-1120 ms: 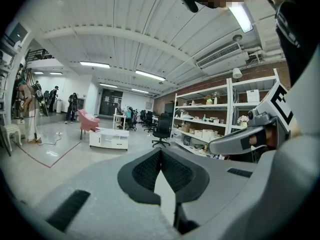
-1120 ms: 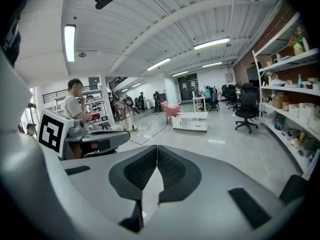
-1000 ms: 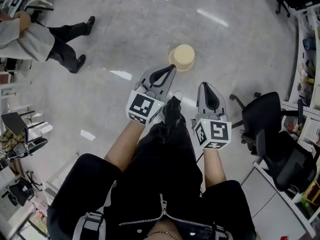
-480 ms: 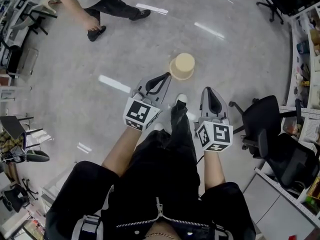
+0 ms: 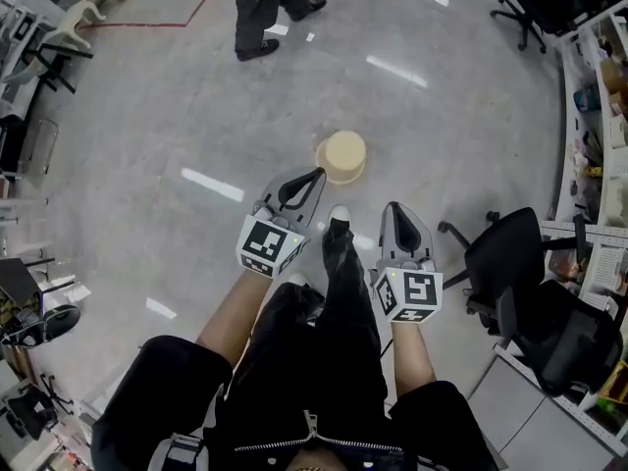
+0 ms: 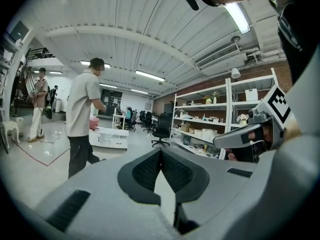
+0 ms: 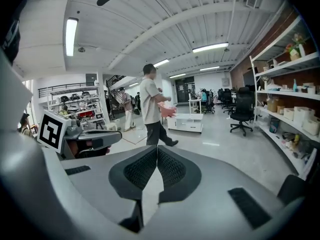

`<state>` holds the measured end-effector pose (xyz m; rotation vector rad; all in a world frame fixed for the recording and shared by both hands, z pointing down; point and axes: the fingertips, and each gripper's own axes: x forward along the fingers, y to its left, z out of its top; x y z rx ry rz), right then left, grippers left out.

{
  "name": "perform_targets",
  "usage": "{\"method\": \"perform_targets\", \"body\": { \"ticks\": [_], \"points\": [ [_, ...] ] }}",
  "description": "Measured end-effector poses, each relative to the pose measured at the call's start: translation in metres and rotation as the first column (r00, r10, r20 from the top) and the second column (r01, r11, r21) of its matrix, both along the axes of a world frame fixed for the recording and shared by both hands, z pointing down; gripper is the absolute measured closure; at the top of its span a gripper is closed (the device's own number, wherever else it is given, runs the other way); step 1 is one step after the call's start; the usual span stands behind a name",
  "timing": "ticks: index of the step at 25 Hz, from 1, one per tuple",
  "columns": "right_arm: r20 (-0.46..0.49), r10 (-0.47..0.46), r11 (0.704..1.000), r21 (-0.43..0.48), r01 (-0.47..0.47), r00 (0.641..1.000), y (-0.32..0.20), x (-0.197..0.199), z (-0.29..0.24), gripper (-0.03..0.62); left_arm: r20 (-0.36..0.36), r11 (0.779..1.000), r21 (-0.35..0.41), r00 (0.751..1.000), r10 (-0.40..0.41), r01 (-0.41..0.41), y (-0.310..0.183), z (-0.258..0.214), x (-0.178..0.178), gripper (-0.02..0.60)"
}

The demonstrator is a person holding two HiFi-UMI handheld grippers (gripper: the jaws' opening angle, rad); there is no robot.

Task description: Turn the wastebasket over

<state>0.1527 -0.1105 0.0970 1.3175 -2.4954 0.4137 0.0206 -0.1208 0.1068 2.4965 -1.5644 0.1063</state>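
A cream round wastebasket [image 5: 341, 156] stands on the grey floor ahead of me, seen only in the head view. My left gripper [image 5: 316, 173] points toward it, its tip just short of the basket's near left side, jaws shut and empty. My right gripper [image 5: 392, 206] is held further back and to the right, also shut with nothing in it. In the left gripper view the ribbed pads [image 6: 150, 169] meet at the tip, and the right gripper [image 6: 250, 134] shows at the right. In the right gripper view the pads [image 7: 172, 169] also meet, with the left gripper [image 7: 90, 139] at the left.
A person [image 5: 263, 8] walks across the far floor carrying something pink [image 7: 167, 110]. A black office chair [image 5: 510, 253] stands close at my right, beside shelving [image 5: 599, 116] along the right wall. My own dark-trousered leg and shoe [image 5: 340, 214] are between the grippers. Chairs and clutter [image 5: 39, 57] line the left side.
Both grippers have sunk slightly, still shut. The wastebasket now sits lower in the head view, closer to the left gripper's tip. The other person has walked from the upper left to the top centre.
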Motion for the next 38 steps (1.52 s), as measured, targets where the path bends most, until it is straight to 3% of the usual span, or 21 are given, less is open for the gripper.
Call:
{"method": "perform_targets", "body": {
  "ticks": [6,13,24,28,38],
  "points": [
    [-0.019,-0.053,0.998,0.025,0.054,0.998,-0.078,0.002,0.059,0.583,0.015,1.000,0.009,1.000,-0.007,0.007,-0.074,0.069,0.002,0.577],
    [-0.049,-0.086,0.995,0.038,0.088,0.995,-0.145,-0.007,0.173,0.583,0.049,1.000,0.024,0.999,0.001,-0.002,-0.127,0.183,-0.008,0.577],
    [-0.096,-0.142,0.986,0.076,0.150,0.985,-0.201,-0.024,0.357,0.583,0.012,0.999,0.021,0.999,-0.042,0.042,-0.158,0.381,-0.034,0.577],
    [-0.107,-0.137,0.984,0.099,0.147,0.985,-0.211,-0.025,0.427,0.583,0.043,0.999,0.042,0.998,-0.036,0.035,-0.160,0.447,-0.037,0.577],
    [-0.141,-0.134,0.985,0.093,0.148,0.981,-0.225,-0.010,0.564,0.580,0.068,0.997,0.069,0.997,-0.032,0.027,-0.165,0.571,-0.029,0.577]
  ]
}}
